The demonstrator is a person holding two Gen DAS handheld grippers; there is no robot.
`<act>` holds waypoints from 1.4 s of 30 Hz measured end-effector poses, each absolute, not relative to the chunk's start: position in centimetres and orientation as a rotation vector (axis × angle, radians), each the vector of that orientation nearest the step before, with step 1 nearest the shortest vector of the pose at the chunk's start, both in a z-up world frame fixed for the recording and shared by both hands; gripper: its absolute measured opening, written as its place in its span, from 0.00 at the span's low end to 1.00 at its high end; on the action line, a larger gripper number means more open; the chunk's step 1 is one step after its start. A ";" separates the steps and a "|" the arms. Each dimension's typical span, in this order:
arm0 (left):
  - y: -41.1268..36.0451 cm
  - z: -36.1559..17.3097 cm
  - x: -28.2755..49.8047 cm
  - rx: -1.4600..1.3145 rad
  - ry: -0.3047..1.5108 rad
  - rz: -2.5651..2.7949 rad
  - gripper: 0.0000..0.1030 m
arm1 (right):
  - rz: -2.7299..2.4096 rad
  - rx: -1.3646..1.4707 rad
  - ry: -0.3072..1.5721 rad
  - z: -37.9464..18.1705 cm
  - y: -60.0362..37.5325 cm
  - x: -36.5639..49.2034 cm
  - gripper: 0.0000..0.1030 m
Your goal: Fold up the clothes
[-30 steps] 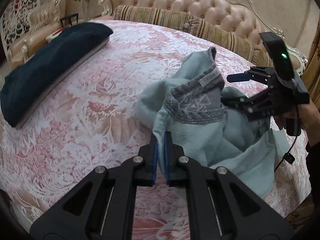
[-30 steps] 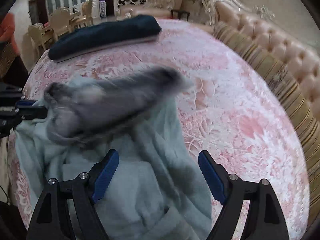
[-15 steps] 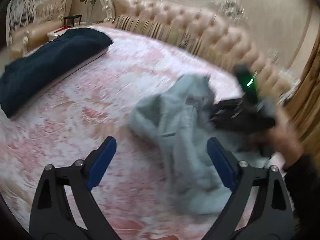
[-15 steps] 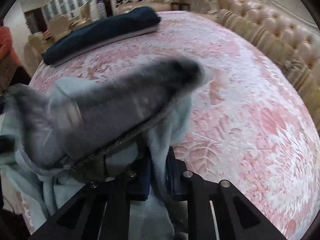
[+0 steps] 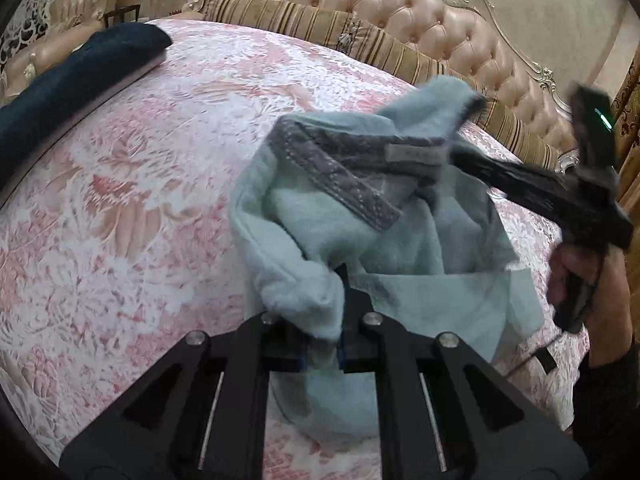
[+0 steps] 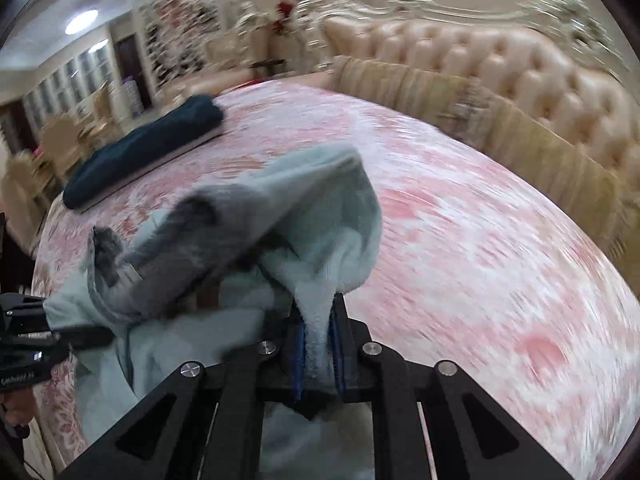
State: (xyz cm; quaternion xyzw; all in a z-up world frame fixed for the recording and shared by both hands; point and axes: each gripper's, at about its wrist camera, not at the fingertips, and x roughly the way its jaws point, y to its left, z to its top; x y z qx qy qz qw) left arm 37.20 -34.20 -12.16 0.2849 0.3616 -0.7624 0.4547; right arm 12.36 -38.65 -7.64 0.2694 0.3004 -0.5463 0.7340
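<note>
Both tools are pinching the pale blue garment: the left tool clamps a bunched fold at its near edge, and the right tool nips another fold beside the grey waistband. Crumpled, the garment hangs between them above the pink bed, its band running across from left tool toward right. Spreading it flat likely depends on drawing the tools apart along that band.
</note>
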 end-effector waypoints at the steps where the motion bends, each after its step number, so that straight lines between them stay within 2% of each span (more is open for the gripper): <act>1: -34.6 -12.1 36.8 0.708 0.881 -1.878 0.11 | -1.242 0.596 0.640 -7.4 -37.6 11.3 0.11; 8: -39.3 -8.8 30.9 0.727 0.741 -1.990 0.11 | -1.469 0.625 0.516 -5.5 -30.3 3.6 0.11; 15: -44.7 -9.1 23.6 0.797 0.658 -2.035 0.11 | -1.616 0.687 0.483 -6.7 -27.8 -2.3 0.11; 22: -47.9 -12.6 22.2 0.786 0.707 -2.001 0.12 | -1.673 0.777 0.442 -10.7 -31.2 -6.1 0.11; 24: -48.4 -13.3 22.5 0.770 0.739 -2.017 0.15 | -1.681 0.802 0.444 -11.9 -32.4 -6.6 0.11; 30: -48.2 -12.9 23.3 0.723 0.777 -2.049 0.19 | -1.676 0.871 0.484 -14.0 -33.3 -7.1 0.17; 31: -48.1 -12.7 23.6 0.713 0.783 -2.050 0.23 | -1.682 0.875 0.484 -14.1 -33.2 -7.1 0.23; 33: -47.8 -12.2 24.1 0.694 0.795 -2.051 0.41 | -1.669 0.880 0.476 -14.1 -33.3 -7.1 0.32; 34: -47.6 -11.9 24.4 0.684 0.799 -2.051 0.57 | -1.657 0.879 0.482 -14.2 -33.4 -6.9 0.42; 35: -47.4 -11.5 24.7 0.678 0.785 -2.043 0.68 | -1.643 0.876 0.493 -14.2 -33.6 -6.5 0.56; 36: -46.8 -11.0 25.1 0.665 0.772 -2.051 0.72 | -1.629 0.873 0.505 -14.2 -33.7 -6.2 0.65; 37: -46.5 -10.7 25.8 0.648 0.767 -2.040 0.73 | -1.622 0.867 0.539 -14.4 -34.0 -5.6 0.87; 38: -46.1 -10.3 26.5 0.631 0.763 -2.029 0.74 | -1.632 0.866 0.575 -14.6 -34.3 -5.1 0.99; 42: -44.4 -9.6 29.4 0.570 0.825 -2.000 0.74 | -1.639 0.900 0.577 -14.8 -34.2 -5.1 1.00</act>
